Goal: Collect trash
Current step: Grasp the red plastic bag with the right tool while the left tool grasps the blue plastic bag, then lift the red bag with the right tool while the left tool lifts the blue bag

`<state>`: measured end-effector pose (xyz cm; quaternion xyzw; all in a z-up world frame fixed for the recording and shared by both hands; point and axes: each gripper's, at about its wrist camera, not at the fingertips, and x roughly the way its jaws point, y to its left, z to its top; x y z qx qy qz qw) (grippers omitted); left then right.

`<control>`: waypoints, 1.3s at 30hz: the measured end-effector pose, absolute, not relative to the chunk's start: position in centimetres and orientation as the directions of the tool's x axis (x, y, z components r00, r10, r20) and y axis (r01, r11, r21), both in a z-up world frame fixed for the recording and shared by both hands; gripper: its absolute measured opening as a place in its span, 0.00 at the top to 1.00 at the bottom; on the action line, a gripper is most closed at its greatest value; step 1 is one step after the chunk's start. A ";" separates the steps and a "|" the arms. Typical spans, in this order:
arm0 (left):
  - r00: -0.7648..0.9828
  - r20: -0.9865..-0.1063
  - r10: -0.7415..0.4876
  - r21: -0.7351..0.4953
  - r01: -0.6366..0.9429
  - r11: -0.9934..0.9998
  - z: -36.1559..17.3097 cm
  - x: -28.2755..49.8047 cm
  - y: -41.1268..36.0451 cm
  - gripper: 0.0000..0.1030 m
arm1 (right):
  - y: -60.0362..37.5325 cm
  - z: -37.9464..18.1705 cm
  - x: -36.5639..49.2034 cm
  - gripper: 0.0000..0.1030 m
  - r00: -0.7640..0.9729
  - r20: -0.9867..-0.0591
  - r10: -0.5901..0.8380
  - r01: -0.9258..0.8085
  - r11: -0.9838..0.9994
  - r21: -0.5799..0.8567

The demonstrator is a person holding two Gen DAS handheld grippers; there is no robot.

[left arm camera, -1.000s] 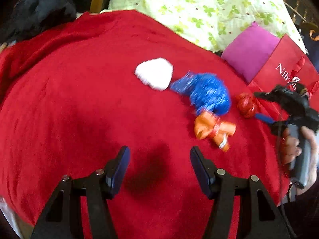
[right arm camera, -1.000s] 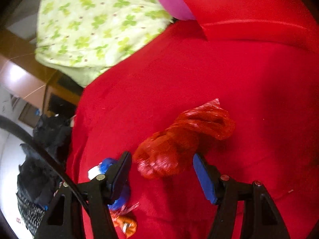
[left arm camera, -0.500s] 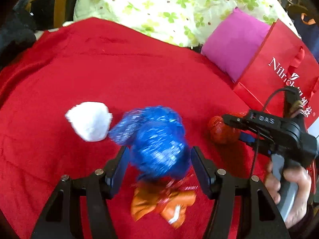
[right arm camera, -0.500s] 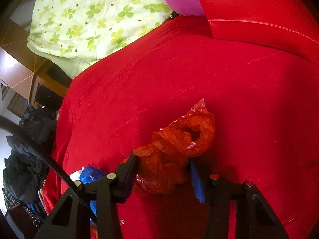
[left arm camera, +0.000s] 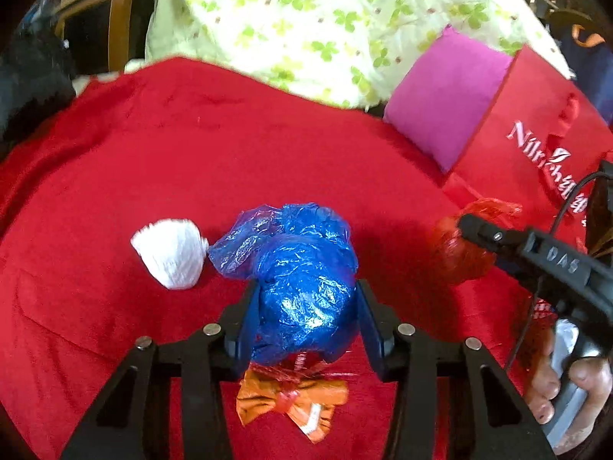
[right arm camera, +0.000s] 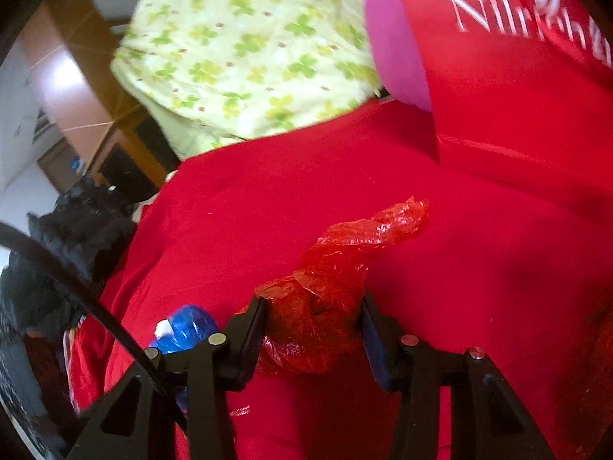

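A crumpled blue plastic bag (left arm camera: 299,237) sits between the fingers of my left gripper (left arm camera: 306,295); the jaws are closing and both pads touch its sides. Under it on the red blanket (left arm camera: 191,153) lies an orange wrapper (left arm camera: 295,398), and a white paper wad (left arm camera: 170,253) lies to its left. My right gripper (right arm camera: 314,306) is shut on a crumpled red plastic bag (right arm camera: 345,253) and holds it just above the blanket. In the left wrist view that red bag (left arm camera: 456,253) shows at the right, with a person's hand (left arm camera: 574,391) on the right gripper's handle.
A red paper shopping bag (left arm camera: 536,145) with white lettering stands at the right edge of the blanket, with a pink cushion (left arm camera: 444,92) beside it. A green clover-print quilt (left arm camera: 306,19) lies behind. Dark clothing (right arm camera: 76,222) is piled at the left.
My left gripper moved forward over the blue bag and narrowed onto it. My right gripper shut on the red bag, rolled and lifted it toward the shopping bag.
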<state>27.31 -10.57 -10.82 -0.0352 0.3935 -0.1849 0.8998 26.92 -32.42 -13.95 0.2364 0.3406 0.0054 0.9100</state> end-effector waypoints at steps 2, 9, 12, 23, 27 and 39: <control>0.653 -0.671 -0.351 -0.190 0.306 0.933 -9.2 26.1 -10.6 0.52 | -31.9 -13.0 25.9 0.52 0.786 -0.595 0.164 0.121 0.905 0.408; 0.724 -0.633 -0.276 -0.100 0.277 0.956 -5.9 22.2 -10.9 0.52 | -31.4 -10.1 21.6 0.52 0.836 -0.523 0.167 0.030 0.937 0.347; 0.747 -0.622 -0.237 -0.059 0.257 0.965 -4.9 20.7 -11.4 0.52 | -30.9 -8.9 19.4 0.52 0.858 -0.487 0.165 -0.005 0.950 0.312; 0.813 -0.547 -0.201 0.056 0.275 0.960 -1.9 15.9 -12.8 0.51 | -30.0 -5.9 13.3 0.52 0.928 -0.354 0.118 -0.056 0.982 0.180; 0.826 -0.528 -0.198 0.081 0.281 0.956 -1.4 14.8 -13.6 0.51 | -29.5 -5.7 12.0 0.52 0.938 -0.333 0.094 -0.055 0.991 0.122; 0.839 -0.511 -0.189 0.134 0.294 0.946 -1.2 13.2 -15.9 0.51 | -31.1 -5.3 9.8 0.52 0.958 -0.283 0.050 -0.029 0.996 0.079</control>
